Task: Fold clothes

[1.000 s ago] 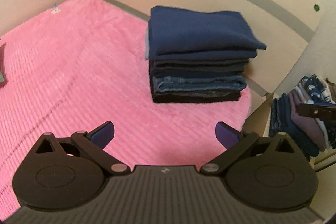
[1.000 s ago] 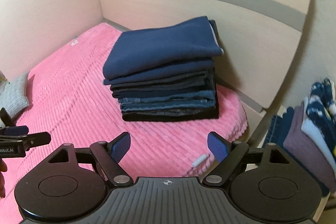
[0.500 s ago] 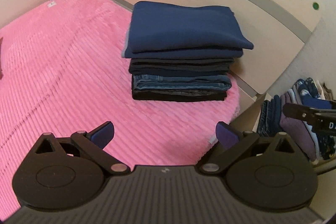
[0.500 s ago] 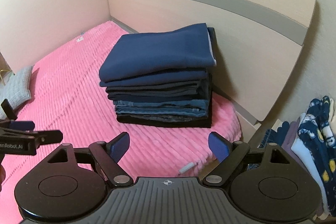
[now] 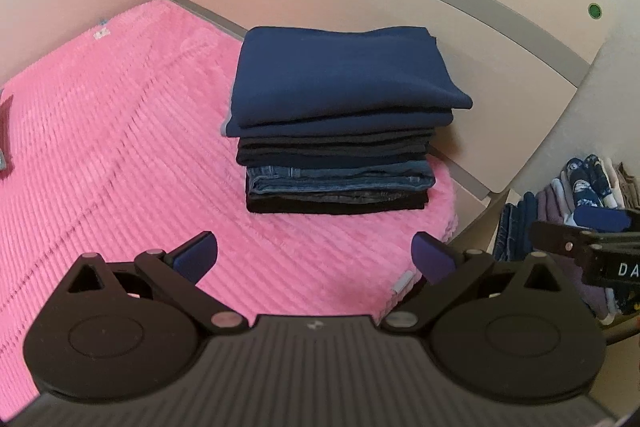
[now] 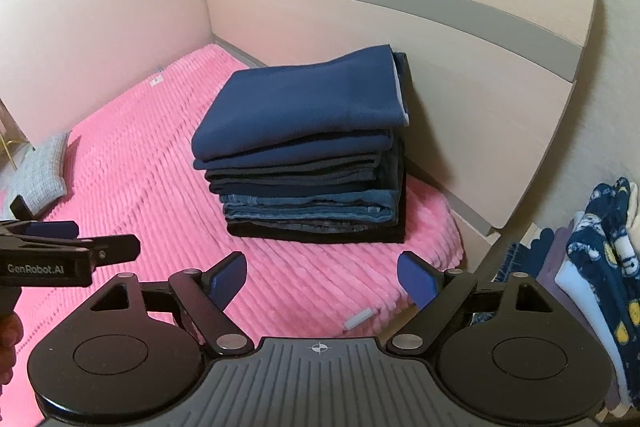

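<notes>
A stack of folded clothes point(image 5: 340, 131) point(image 6: 308, 155) sits on the pink ribbed bedspread point(image 5: 120, 155) point(image 6: 132, 187) by the headboard: navy pieces on top, dark ones and jeans lower, black at the bottom. My left gripper point(image 5: 314, 253) hovers open over the bed's near corner, short of the stack, with nothing between its blue pads. My right gripper point(image 6: 322, 277) is also open and empty, above the same corner. The left gripper's side shows at the left edge of the right wrist view; the right gripper's side shows at the right edge of the left wrist view.
A beige headboard point(image 6: 440, 39) with a grey stripe stands behind the stack, walls at the left. Unfolded clothes point(image 6: 592, 267) point(image 5: 560, 211) are piled beside the bed at the right. A grey star-shaped cushion point(image 6: 40, 171) lies at the bed's left.
Both grippers have drawn back and up from the stack, the left one more; the stack now sits more centred in the left wrist view. Both stay open and empty.
</notes>
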A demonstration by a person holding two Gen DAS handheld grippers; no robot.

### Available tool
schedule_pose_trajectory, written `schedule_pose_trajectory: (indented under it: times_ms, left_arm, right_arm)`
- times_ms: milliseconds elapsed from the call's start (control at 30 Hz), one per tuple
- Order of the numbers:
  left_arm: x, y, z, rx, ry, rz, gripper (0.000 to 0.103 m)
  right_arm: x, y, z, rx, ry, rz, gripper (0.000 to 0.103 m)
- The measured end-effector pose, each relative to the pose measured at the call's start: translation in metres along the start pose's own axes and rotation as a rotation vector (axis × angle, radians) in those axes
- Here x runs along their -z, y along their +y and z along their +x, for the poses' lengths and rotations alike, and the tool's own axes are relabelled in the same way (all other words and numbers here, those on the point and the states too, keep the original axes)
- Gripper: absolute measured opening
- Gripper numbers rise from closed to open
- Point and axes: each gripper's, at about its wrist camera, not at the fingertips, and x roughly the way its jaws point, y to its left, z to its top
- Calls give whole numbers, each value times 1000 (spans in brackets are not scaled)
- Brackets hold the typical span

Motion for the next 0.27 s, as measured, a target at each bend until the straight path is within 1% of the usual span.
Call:
schedule_pose_trajectory:
  times_ms: [167,267]
  left_arm:
    - [-1,-4,2,-2,-5,9,102]
    - [0,-5,1,-16,-19,13,102]
  right_arm:
    - [-5,2,-1,-4,-12,-18,85]
    - [-6,3,1,-11,-11,-28,86]
